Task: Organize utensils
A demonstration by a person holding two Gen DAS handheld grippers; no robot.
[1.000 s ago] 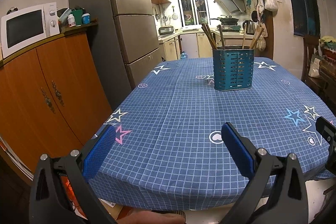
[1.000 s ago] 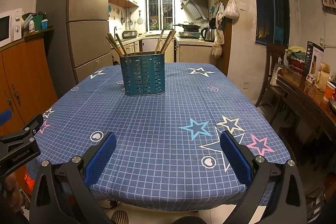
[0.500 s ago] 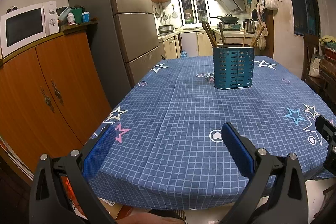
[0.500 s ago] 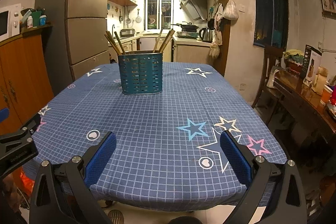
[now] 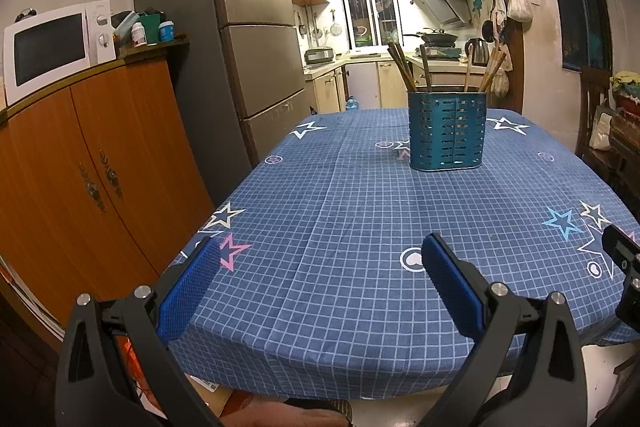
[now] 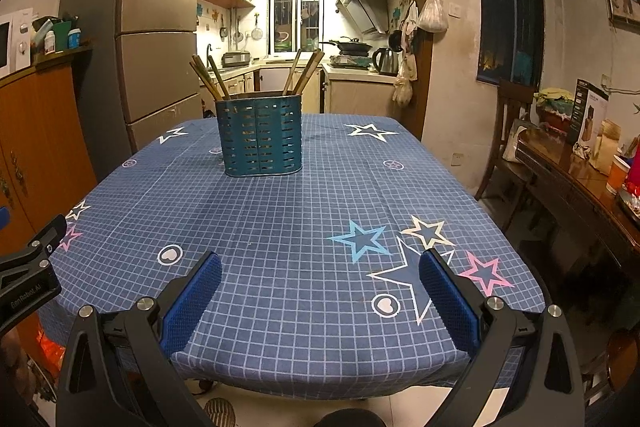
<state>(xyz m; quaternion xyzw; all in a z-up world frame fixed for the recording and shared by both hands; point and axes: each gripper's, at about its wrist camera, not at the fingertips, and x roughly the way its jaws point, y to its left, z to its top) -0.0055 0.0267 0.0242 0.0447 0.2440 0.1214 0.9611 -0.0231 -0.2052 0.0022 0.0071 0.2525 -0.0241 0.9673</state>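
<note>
On the table [image 5: 360, 307], covered with a blue checked star-print cloth, I see the teal slotted utensil holder [image 5: 447, 133] standing upright toward the far end, wooden utensil handles [image 5: 400, 67] poking out of it. Nearer me, my left gripper [image 5: 320, 277] and right gripper [image 6: 320, 285] both hover over the near edge, jaws spread wide, holding nothing.

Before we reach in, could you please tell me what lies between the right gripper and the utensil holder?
Only bare tablecloth lies between the right gripper and the utensil holder; the right wrist view shows it.
</note>
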